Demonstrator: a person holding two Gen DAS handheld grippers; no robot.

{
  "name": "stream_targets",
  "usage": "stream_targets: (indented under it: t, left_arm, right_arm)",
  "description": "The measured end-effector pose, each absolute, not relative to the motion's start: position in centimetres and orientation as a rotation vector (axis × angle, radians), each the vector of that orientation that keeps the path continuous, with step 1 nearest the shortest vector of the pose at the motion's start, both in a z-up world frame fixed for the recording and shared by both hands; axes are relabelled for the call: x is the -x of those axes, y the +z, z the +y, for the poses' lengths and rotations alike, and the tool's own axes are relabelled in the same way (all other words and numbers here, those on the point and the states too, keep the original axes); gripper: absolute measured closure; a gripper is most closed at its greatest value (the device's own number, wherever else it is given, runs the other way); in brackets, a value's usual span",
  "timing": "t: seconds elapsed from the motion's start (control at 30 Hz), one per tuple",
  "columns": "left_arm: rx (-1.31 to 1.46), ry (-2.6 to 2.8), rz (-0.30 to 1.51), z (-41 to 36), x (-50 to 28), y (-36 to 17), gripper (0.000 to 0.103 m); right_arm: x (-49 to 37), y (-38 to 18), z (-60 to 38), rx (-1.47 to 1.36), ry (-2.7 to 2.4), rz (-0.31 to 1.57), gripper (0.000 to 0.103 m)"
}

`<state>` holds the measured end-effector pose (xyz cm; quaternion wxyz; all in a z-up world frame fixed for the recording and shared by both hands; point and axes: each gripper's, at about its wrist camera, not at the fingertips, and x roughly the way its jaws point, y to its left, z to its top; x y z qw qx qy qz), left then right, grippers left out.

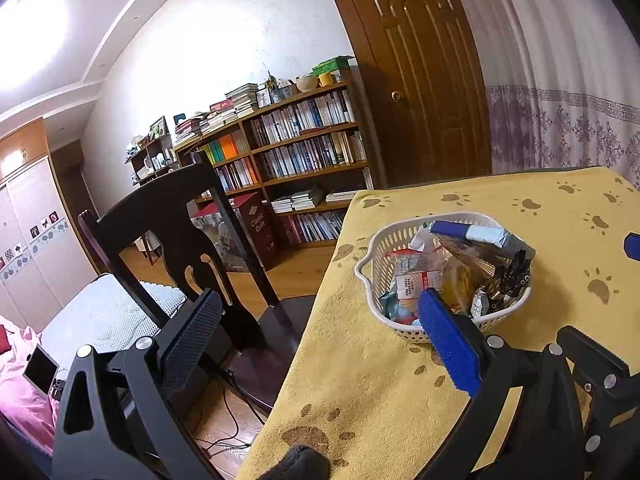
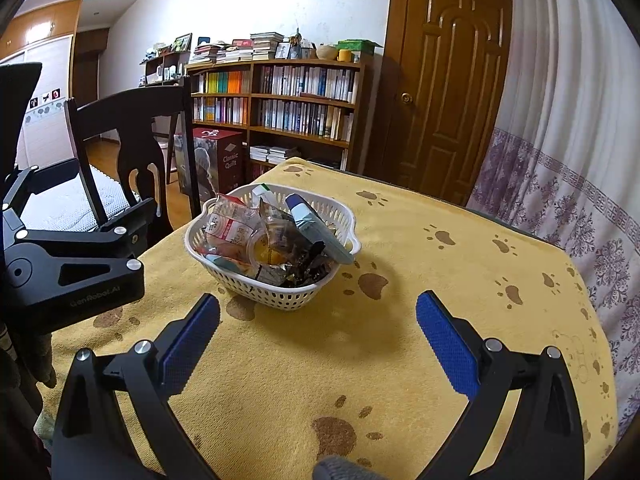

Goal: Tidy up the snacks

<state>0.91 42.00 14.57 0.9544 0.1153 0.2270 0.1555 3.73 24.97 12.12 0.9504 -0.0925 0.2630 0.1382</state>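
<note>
Left gripper (image 2: 120, 240) body only in right-wrist view, beside snack basket (image 2: 344, 216).

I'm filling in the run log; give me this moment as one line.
stage: snacks all in white basket | left gripper: open, empty | right gripper: open, empty | yellow tablecloth: otherwise bare

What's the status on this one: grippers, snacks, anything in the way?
Left gripper open, empty; right gripper open, empty. Snacks all piled in white basket on yellow cloth. Nothing in the way.
</note>
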Motion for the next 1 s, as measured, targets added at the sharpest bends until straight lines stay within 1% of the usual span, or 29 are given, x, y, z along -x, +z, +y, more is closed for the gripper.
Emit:
stream_targets:
  t: [1.0]
  left_arm:
    - [-0.262,0.303,0.466,40.9,-0.8,14.0,0.003]
  right_arm:
    - [-4.0,11.6,23.4,0.16,0.264,0.518,0.005]
